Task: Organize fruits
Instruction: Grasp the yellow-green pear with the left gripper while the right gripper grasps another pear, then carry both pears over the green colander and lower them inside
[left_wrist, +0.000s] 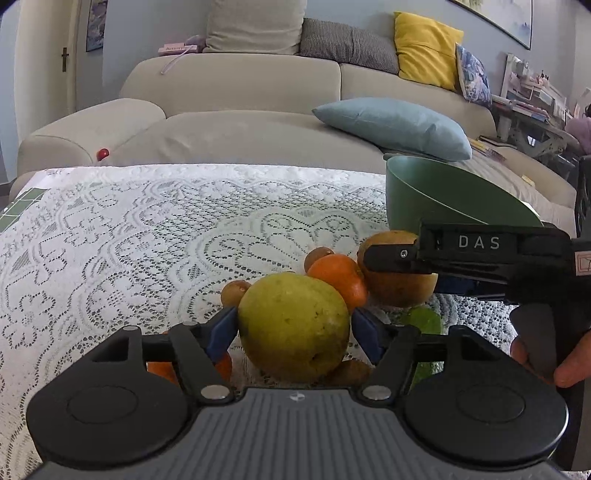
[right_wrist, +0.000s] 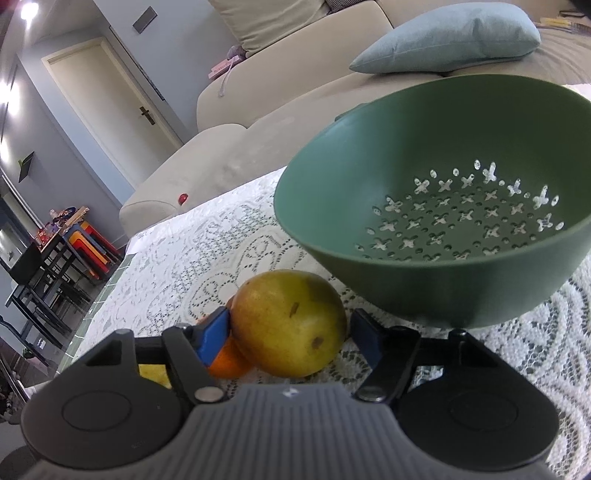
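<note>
In the left wrist view my left gripper (left_wrist: 293, 325) is shut on a yellow-green pear (left_wrist: 293, 326), its blue pads against both sides. Behind it lie an orange (left_wrist: 338, 278), two kiwis (left_wrist: 317, 255) and a brownish pear (left_wrist: 397, 273), which my right gripper (left_wrist: 388, 254) holds from the right. In the right wrist view my right gripper (right_wrist: 288, 328) is shut on that yellow-brown pear (right_wrist: 288, 325), just in front of the green colander bowl (right_wrist: 436, 206), which holds nothing. An orange (right_wrist: 229, 360) shows below the left pad.
The fruits lie on a table with a white lace cloth (left_wrist: 129, 240). The green bowl (left_wrist: 436, 195) stands at the right. A beige sofa (left_wrist: 240, 122) with a light blue cushion (left_wrist: 395, 125) lies beyond the table's far edge.
</note>
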